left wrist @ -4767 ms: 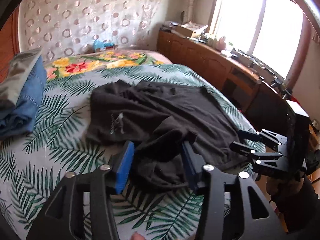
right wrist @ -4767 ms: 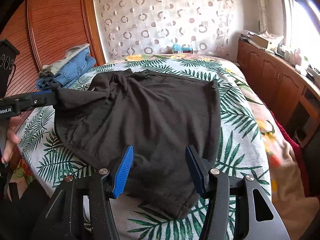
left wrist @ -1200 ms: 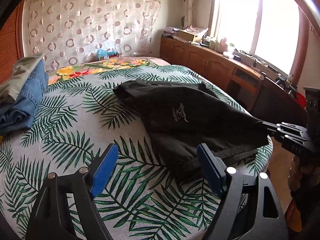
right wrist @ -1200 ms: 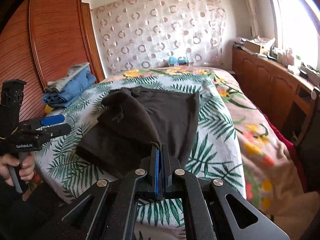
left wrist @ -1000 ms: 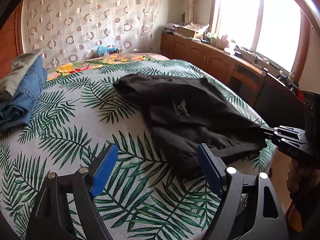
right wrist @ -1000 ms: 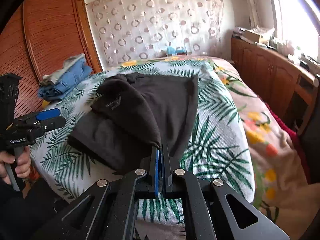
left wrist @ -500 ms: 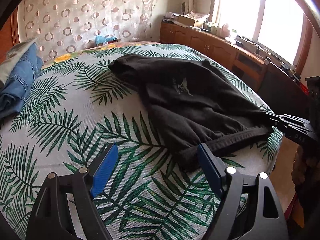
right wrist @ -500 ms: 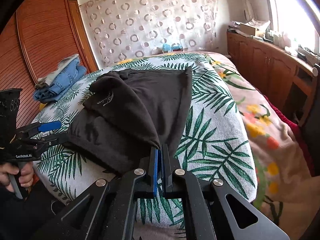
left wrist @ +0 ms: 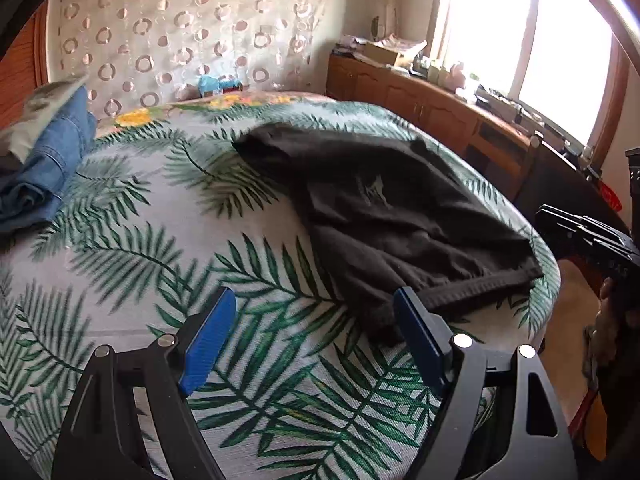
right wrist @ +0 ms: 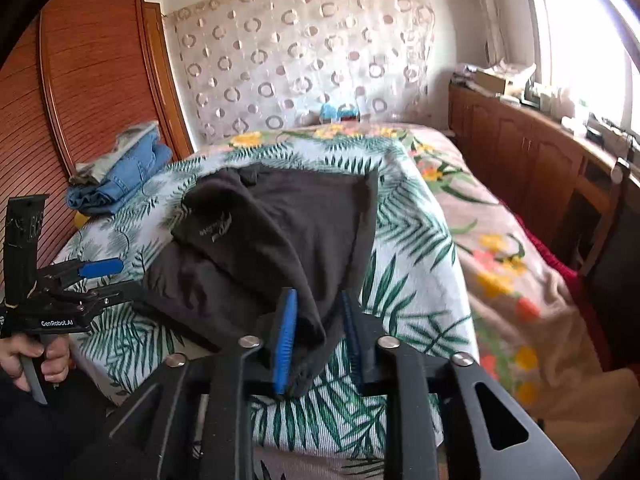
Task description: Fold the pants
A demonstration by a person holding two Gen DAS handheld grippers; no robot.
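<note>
The black pants [left wrist: 384, 208] lie folded over on the palm-leaf bedspread [left wrist: 132, 240], waistband toward the near bed edge. My left gripper [left wrist: 314, 306] hovers open above the spread just left of the waistband's end, nothing between its fingers. In the right wrist view the pants [right wrist: 280, 232] stretch away from my right gripper [right wrist: 318, 300]. Its jaws are opening, and the pants' near corner hangs loose between the blue pads. The right gripper [left wrist: 544, 216] also shows at the pants' right edge in the left wrist view, and the left gripper [right wrist: 114, 280] shows at their left edge.
Folded blue jeans [right wrist: 120, 176] are stacked at the bed's far left by a wooden wardrobe [right wrist: 80, 100]. A floral blanket [right wrist: 500, 248] covers the bed's right side. Low wooden cabinets [left wrist: 440, 116] run under the window. A hand [right wrist: 40, 356] holds the left gripper's handle.
The right gripper's jaws, shut on the pants' corner before, have parted, and the corner now sits loose between them. The left gripper stays open in about the same place.
</note>
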